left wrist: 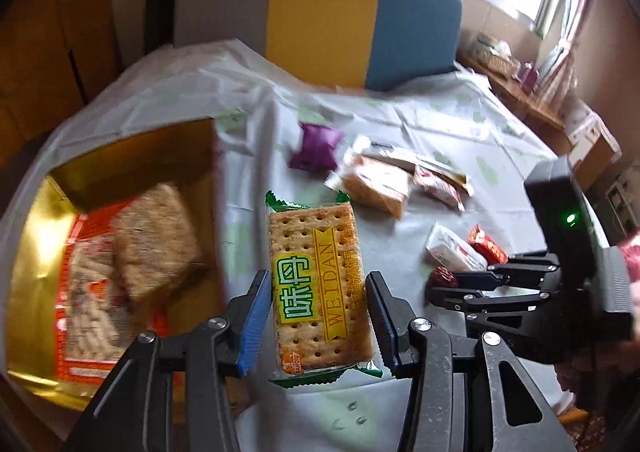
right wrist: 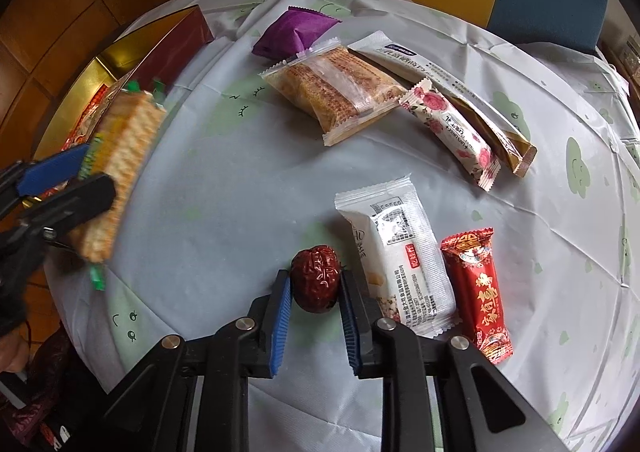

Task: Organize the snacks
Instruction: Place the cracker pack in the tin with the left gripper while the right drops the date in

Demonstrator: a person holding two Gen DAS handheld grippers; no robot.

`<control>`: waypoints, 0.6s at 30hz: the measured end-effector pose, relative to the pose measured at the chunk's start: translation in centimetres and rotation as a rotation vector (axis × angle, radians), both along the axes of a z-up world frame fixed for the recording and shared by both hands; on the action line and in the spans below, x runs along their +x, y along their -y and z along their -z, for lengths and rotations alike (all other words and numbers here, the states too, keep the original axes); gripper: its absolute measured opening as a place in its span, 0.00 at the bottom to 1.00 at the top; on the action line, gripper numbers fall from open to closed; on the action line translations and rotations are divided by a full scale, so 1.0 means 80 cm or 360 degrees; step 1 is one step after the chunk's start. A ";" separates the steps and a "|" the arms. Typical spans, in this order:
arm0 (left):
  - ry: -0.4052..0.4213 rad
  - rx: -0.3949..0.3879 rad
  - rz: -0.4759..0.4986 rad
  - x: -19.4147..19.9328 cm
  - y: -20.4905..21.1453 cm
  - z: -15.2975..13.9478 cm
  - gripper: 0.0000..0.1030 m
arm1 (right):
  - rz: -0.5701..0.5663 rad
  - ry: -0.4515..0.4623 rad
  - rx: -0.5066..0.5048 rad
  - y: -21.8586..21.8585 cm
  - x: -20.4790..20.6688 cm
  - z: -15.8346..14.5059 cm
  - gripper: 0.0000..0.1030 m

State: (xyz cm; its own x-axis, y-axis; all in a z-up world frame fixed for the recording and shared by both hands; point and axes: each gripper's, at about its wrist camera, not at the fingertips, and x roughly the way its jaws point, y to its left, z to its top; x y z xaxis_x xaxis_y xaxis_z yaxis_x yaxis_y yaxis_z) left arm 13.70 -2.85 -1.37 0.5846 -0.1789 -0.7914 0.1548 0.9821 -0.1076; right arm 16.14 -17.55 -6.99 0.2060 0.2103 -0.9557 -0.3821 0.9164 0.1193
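My left gripper [left wrist: 318, 292] is shut on a green-edged cracker pack [left wrist: 318, 292] and holds it above the table, just right of the gold box [left wrist: 36, 252]; it also shows in the right wrist view [right wrist: 116, 172]. The box holds an orange packet [left wrist: 84, 292] and a brown cake [left wrist: 156, 236]. My right gripper [right wrist: 316, 292] has its blue pads on both sides of a dried red date [right wrist: 316, 278] on the table; the date looks touched on the right side.
On the white tablecloth [right wrist: 224, 188] lie a purple pouch [right wrist: 294, 32], a clear-wrapped cake [right wrist: 336, 88], a rose-print bar [right wrist: 452, 132], a long white-gold sachet [right wrist: 448, 92], a white bar [right wrist: 400, 256] and a red candy [right wrist: 478, 292]. A grey, yellow and blue chair back [left wrist: 324, 12] stands behind.
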 end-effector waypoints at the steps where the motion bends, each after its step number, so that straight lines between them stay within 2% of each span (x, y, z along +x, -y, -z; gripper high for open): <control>1: 0.0017 -0.0013 -0.0028 -0.003 -0.010 -0.006 0.47 | 0.0000 0.0004 -0.0002 0.001 0.000 0.000 0.23; 6: 0.0067 -0.0012 -0.0247 -0.008 -0.079 -0.022 0.47 | -0.0005 0.0026 -0.0017 -0.001 -0.002 0.000 0.23; 15: 0.0002 0.0155 -0.0725 0.002 -0.206 0.000 0.48 | -0.0012 0.0041 -0.0027 -0.005 -0.005 0.000 0.23; 18: -0.0021 0.0152 -0.0831 -0.004 -0.229 0.008 0.54 | -0.0015 0.0046 -0.0025 -0.005 -0.006 0.000 0.23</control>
State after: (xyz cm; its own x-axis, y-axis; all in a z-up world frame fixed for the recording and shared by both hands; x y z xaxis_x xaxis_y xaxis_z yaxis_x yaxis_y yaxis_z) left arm 13.39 15.48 -2.00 0.5664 0.2062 -0.7979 -0.3579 0.9337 -0.0127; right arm 15.62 -17.18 -7.01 0.2314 0.1974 -0.9526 -0.3939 0.9144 0.0937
